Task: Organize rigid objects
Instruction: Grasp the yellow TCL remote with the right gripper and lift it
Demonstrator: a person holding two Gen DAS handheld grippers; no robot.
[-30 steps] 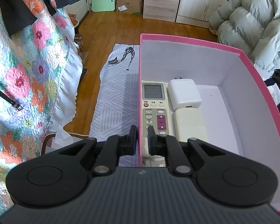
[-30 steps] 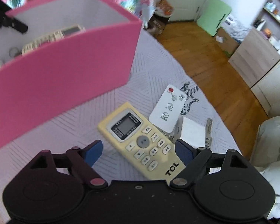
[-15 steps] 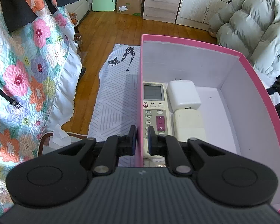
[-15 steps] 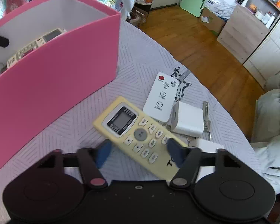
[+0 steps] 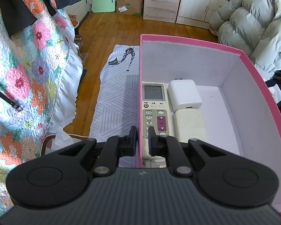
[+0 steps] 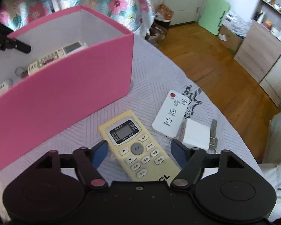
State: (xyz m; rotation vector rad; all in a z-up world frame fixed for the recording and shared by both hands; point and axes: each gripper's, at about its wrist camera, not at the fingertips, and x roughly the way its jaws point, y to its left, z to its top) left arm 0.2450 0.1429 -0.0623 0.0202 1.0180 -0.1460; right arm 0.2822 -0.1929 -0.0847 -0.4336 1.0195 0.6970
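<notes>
Grey geometric-patterned tablecloth (image 6: 153,75) (wooden floor beyond) lies under the right gripper (image 6: 138,151), spread around a yellow remote (image 6: 134,146); left gripper (image 5: 140,140) clamps the pink cardboard box's wall (image 5: 139,93).

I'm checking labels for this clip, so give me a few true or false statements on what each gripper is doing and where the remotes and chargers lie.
1. The left gripper is clamped on the side wall of the pink box. True.
2. The right gripper is shut on the yellow TCL remote. False: its fingers stand open on either side of the remote, which lies on the tablecloth.
3. The white fan remote lies inside the box. False: it lies on the cloth outside, beside a white charger.
4. A grey-screened remote lies in the box along the wall that the left gripper holds. True.
5. The box holds no charger. False: a white plug adapter lies next to that remote.
</notes>
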